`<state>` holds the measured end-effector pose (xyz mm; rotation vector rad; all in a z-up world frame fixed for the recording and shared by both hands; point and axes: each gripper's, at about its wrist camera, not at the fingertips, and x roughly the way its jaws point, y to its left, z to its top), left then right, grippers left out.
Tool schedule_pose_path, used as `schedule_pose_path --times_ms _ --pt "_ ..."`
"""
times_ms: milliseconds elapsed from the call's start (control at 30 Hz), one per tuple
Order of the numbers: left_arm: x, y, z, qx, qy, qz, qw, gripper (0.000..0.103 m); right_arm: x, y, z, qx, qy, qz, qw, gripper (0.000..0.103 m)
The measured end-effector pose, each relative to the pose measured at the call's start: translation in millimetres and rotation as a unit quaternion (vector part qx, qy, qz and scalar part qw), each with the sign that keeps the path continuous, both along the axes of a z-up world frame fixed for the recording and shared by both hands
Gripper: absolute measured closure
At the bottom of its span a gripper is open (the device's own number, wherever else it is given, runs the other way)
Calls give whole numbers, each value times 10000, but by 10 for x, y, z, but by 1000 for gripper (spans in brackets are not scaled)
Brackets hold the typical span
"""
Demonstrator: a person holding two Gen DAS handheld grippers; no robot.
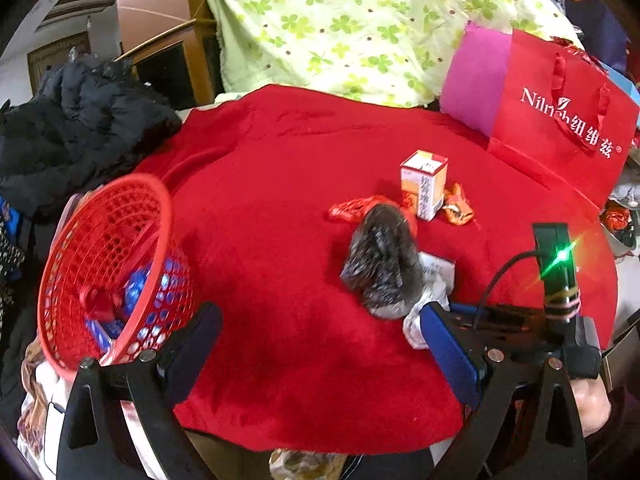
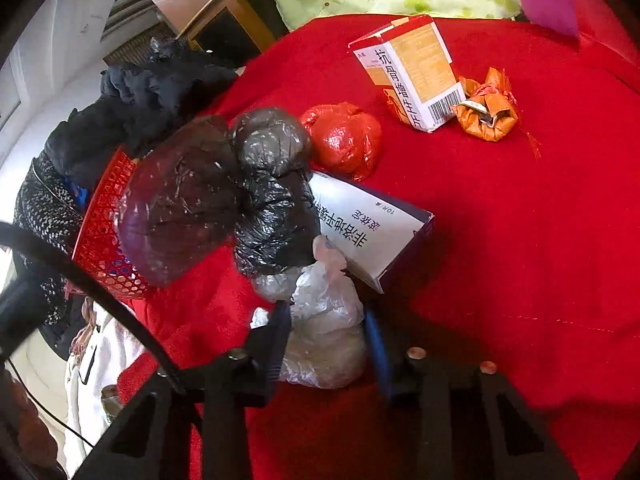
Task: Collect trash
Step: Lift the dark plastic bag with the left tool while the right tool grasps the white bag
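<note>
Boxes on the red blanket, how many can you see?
2. An orange-and-white carton stands upright at the back. A white-and-blue box lies flat, partly under the black plastic bag. More may hide beneath the bags.

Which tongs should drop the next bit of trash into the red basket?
The right tongs. They are already shut on the crumpled clear plastic bag, so that piece is ready to carry. The left tongs are open and empty, though they hover closer to the red basket.
</note>
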<state>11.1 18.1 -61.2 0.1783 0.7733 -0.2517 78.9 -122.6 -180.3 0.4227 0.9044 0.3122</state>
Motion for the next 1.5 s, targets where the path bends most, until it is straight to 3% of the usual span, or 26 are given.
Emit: schedule_pose_path --times_ms 67,167,333,500,600,633,667,767,800,900,967,1033,1133,1233,1367,1500 --pt "49 -54 19 -41 20 -107 9999 4 -35 -75 3 138 -1 -92 9999 79" --pt "135 -119 14 -120 70 -230 9996 4 -116 -243 39 488 -104 -230 9985 84" --pt "474 -187 -67 -504 374 -186 9979 4 -157 -401 -9 685 -76 -381 9969 84" --pt "925 -362 -308 -883 877 -165 9921 6 -142 -407 -3 513 -78 -496 9974 84" --pt "1101 -502 -522 -879 1256 -256 9878 35 -144 -396 6 425 -85 -505 9978 84" --pt "1141 -535 -604 -827 1402 -276 9863 57 -139 -395 12 414 -85 -508 9978 84" --pt "1166 -535 -664 -836 1517 -268 9845 72 -133 -396 11 409 -84 -514 9978 84" --pt "1113 -370 -669 -1255 1502 -112 9806 80 -137 -395 8 453 -86 -472 9978 83" --pt "1073 -346 -638 -1219 1428 -133 9821 82 -125 -379 3 486 -89 -449 9978 82" --pt "879 -262 -507 -1074 1108 -222 9878 89 -144 -417 15 719 -182 -351 9966 70" --pt "779 -179 -441 -1160 1016 -238 9877 92 -185 -453 42 793 -308 -344 9958 25" --pt "699 -116 -400 -1206 938 -220 9880 92 -251 -456 113 761 -608 -360 9946 23" --pt "557 -6 -351 -1200 753 -175 9898 92 -274 -366 144 426 -724 -340 9959 26" --pt "436 83 -311 -1252 703 -190 9895 92 -254 -174 149 -55 -684 -140 9975 48" --pt "329 103 -234 -1151 591 -156 9915 94 -153 25 56 -697 -349 -5 9970 64" --pt "236 117 -90 -1110 392 -218 9928 94 -205 -41 93 -580 -479 -112 9971 69"
